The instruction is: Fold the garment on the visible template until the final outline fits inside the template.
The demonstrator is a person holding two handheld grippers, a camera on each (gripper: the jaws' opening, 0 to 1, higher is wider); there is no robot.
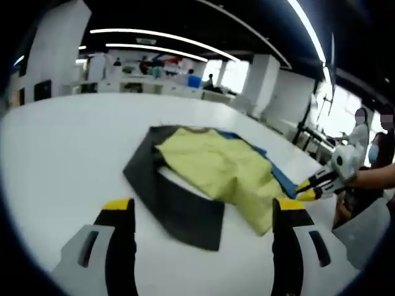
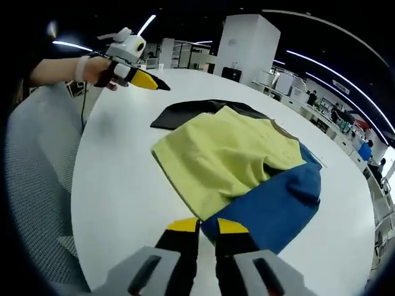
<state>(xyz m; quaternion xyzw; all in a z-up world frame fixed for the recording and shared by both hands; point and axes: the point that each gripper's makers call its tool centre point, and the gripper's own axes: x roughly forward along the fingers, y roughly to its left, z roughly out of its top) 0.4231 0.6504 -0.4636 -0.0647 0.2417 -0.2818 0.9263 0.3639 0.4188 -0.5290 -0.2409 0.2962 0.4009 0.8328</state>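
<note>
A yellow-green garment (image 1: 216, 166) (image 2: 228, 151) lies partly folded on the white table, with a blue part (image 2: 278, 206) (image 1: 281, 179) spreading out from under it. A dark grey sheet (image 1: 179, 206) (image 2: 185, 111) lies flat beneath the garment's other side. My right gripper (image 2: 208, 226) has its jaws close together at the corner of the blue cloth and seems to pinch its edge; it also reaches into the left gripper view (image 1: 305, 191) from the right. My left gripper (image 1: 203, 206) hangs open above the table, short of the dark sheet, and appears far off (image 2: 151, 82), held by a hand.
The round white table (image 1: 68, 160) (image 2: 117, 185) has bare surface around the cloth. Its edge (image 2: 77, 179) runs along the left, with grey floor beyond. People stand at the right (image 1: 370, 148). Desks and pillars fill the background.
</note>
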